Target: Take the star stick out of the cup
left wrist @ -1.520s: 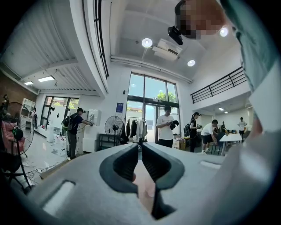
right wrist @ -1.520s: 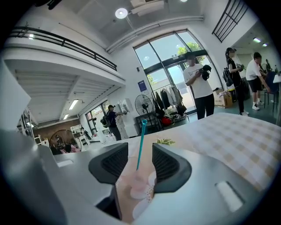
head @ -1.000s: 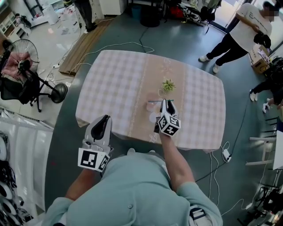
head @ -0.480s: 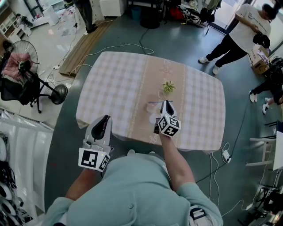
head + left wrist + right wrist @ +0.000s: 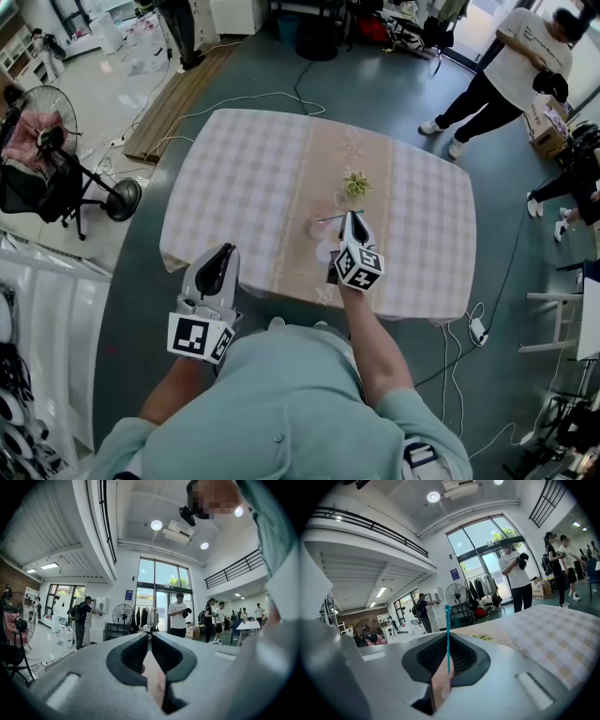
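A thin teal stick (image 5: 448, 639) stands up between the pads of my right gripper (image 5: 448, 654), which has just been closing and is now shut on it. From the head view the stick (image 5: 328, 218) is a fine line running left from the right gripper (image 5: 351, 217), above a small clear cup (image 5: 322, 228) on the checked tablecloth. Its star end cannot be made out. My left gripper (image 5: 223, 251) hangs off the table's front left corner. Its tips (image 5: 150, 637) meet with nothing between them.
The table (image 5: 234, 178) also bears a small green leafy thing (image 5: 356, 183) just beyond the cup. A standing fan (image 5: 47, 141) is on the left, a person (image 5: 506, 75) stands at the far right, and cables (image 5: 469, 328) trail on the floor.
The stick's line beside the right gripper's tip has tilted slightly. Both grippers stay where they were.
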`<state>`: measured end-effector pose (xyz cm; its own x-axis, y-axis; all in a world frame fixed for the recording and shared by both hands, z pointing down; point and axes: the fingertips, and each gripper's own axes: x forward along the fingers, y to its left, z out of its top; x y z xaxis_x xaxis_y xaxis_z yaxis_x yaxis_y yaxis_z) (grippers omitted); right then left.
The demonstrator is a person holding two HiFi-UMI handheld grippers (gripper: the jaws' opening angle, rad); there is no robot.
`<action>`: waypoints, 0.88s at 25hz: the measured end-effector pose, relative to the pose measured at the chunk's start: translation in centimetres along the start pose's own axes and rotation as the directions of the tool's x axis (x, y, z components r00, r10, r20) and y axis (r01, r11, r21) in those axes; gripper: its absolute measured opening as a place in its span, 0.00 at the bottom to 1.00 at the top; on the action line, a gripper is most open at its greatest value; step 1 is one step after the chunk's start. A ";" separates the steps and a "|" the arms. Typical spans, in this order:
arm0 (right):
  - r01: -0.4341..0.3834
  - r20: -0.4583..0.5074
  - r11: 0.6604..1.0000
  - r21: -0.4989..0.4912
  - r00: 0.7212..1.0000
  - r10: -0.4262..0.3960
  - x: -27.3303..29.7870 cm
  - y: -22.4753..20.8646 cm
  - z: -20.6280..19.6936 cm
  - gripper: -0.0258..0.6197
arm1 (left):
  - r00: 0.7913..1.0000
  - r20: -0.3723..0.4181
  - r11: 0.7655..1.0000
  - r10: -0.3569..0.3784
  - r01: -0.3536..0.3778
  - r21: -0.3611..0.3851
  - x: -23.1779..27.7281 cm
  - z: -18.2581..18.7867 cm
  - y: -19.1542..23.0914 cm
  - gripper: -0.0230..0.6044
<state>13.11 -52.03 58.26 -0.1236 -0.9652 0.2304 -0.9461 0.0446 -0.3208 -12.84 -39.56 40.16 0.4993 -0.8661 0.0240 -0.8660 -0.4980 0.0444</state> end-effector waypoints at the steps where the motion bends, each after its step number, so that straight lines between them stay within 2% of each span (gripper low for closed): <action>1: -0.002 0.001 1.000 -0.008 1.000 0.002 -0.1 0.1 0.1 0.06 | 1.000 0.000 1.000 -0.002 0.002 -0.001 0.0 0.0 0.0 0.09; 14: -0.077 0.040 0.981 -0.178 0.996 0.085 -1.2 2.6 2.9 0.05 | 1.000 0.004 1.000 -0.019 0.019 -0.015 0.3 -0.4 -0.5 0.09; 22: -0.129 0.102 0.965 -0.230 0.983 0.156 -2.9 4.9 6.5 0.05 | 1.000 0.003 1.000 -0.023 0.023 -0.020 0.4 -0.4 -1.0 0.09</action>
<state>10.72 -50.71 50.09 -0.2381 -0.9677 0.0827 -0.9656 0.2267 -0.1274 -11.76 -39.43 40.55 0.5192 -0.8544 0.0198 -0.8535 -0.5171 0.0648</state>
